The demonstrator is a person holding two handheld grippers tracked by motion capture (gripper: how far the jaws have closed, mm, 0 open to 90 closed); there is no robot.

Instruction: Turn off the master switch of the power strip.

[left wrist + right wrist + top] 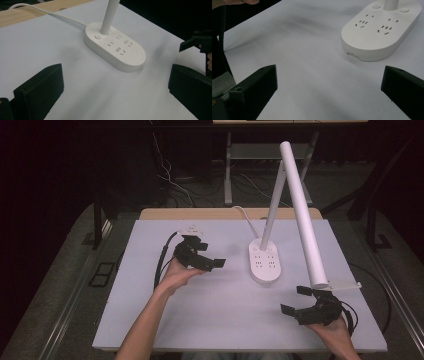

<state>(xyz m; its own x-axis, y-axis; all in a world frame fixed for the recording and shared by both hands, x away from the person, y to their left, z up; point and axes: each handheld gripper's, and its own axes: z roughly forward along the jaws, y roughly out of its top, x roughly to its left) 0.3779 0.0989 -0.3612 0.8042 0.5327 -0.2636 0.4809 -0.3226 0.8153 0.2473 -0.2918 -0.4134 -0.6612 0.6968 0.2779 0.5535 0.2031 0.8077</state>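
White plastic desk lamp (pixel 287 215) stands mid-table (pixel 150 310), base (pixel 117 48) between both grippers. Base looks heavy, smooth, slippery; thin stem (pixel 274 205) stiff, best place for hold. Left gripper (pixel 212 263) jaws spread wide, empty. Right gripper (pixel 295 300) also spread, empty.

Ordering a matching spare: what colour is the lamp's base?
White, seen best in the left gripper view: the lamp base.
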